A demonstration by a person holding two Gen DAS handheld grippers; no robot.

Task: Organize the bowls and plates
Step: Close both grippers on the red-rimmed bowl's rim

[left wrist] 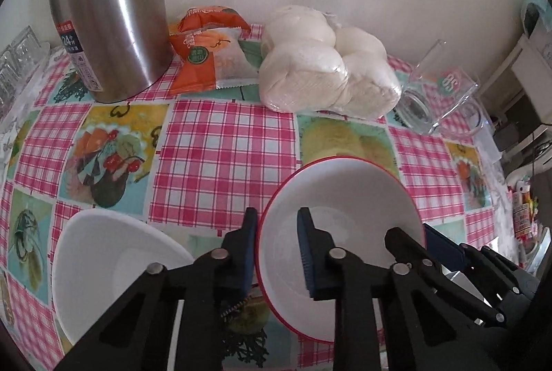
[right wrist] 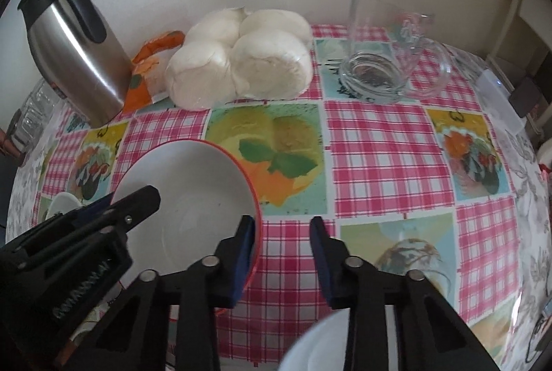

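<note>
The red-rimmed bowl (left wrist: 341,226) sits on the counter (left wrist: 227,143), in front of the bag of white buns (left wrist: 327,74). It looks rigid, glazed and probably slippery, and it would chip if knocked; the thin rim is the sensible place to pinch. The left gripper (left wrist: 277,253) straddles that bowl's left rim, jaws partly open, not yet clamped. The right gripper (right wrist: 283,253) stands open and empty just right of the bowl. A plain white bowl (left wrist: 103,260) lies left of the red-rimmed one.
</note>
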